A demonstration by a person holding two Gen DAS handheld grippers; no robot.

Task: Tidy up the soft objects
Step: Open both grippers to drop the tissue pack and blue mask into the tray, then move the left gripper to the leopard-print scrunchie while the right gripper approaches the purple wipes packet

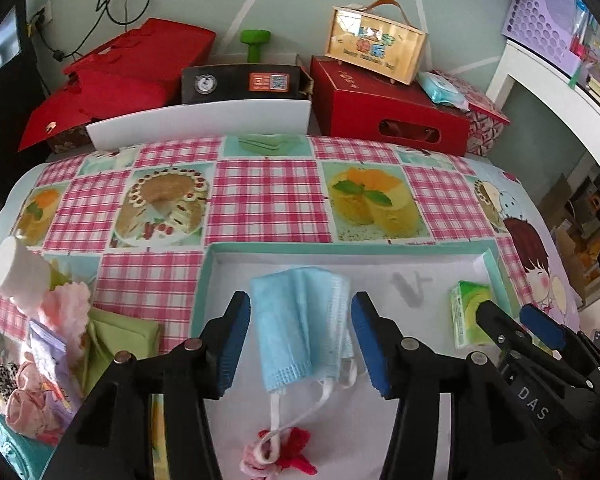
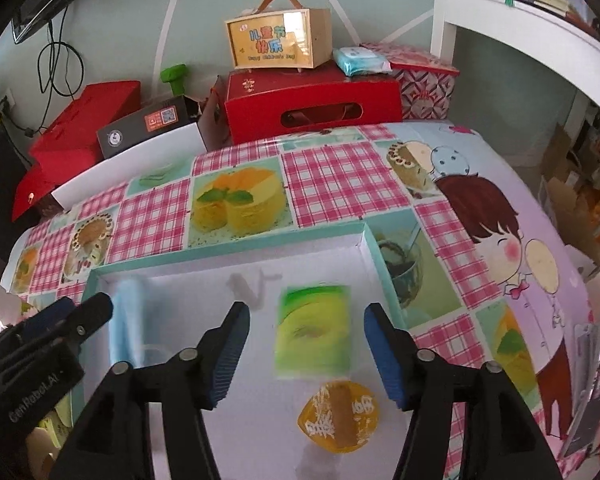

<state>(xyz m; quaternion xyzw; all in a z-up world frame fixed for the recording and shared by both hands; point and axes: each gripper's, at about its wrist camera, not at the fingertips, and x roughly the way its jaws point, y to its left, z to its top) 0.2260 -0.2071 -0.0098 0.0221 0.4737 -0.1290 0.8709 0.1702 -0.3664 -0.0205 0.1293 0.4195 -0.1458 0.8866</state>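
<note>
Placing step, likely: the left gripper (image 1: 300,336) hangs spread wide around a blue mask (image 1: 300,320) lying in the tray (image 1: 488,258) at lower centre — the right gripper (image 2: 306,350), also apart, brackets a green tissue pack (image 2: 314,332). Next, fetch the pile at lower left.

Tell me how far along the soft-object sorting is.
Partly done. Blue face mask, green tissue pack and red scrunchie already lie in the teal tray. Nothing is in hand: left gripper and right gripper are open. Pink fluffy cloth and green cloth remain outside.
</note>
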